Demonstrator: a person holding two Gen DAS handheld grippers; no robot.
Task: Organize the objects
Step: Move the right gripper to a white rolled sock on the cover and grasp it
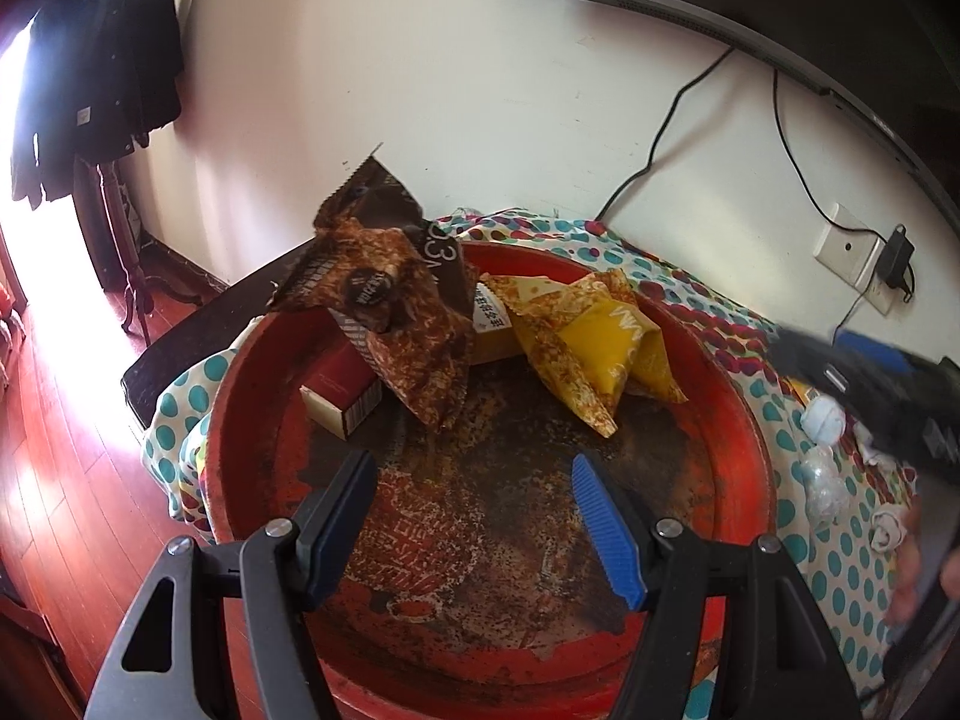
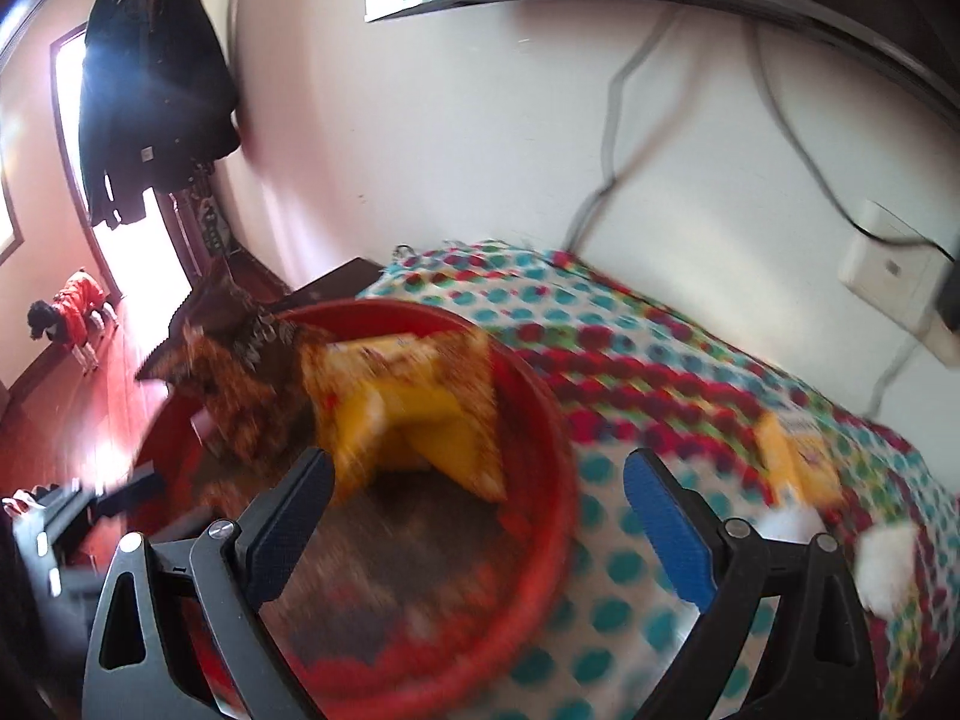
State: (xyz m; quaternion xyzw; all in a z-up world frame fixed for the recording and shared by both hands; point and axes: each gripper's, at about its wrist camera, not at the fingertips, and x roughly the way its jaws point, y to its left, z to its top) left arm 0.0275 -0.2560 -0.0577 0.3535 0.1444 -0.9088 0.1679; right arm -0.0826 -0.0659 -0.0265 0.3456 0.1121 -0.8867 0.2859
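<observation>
Left gripper (image 1: 474, 480) hovers, empty, before yellow packet (image 1: 600, 342).

Daylight glare from doorway (image 1: 24, 138) at left, fisheye-bent edges, right wrist view motion-blurred

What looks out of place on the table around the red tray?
Several crumpled white wads and a small yellow packet lie loose on the dotted cloth, outside the red tray that holds the other packets.

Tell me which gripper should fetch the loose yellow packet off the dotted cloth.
Right. The right gripper is open, with the yellow packet just ahead; the left gripper hangs over the red tray.
</observation>
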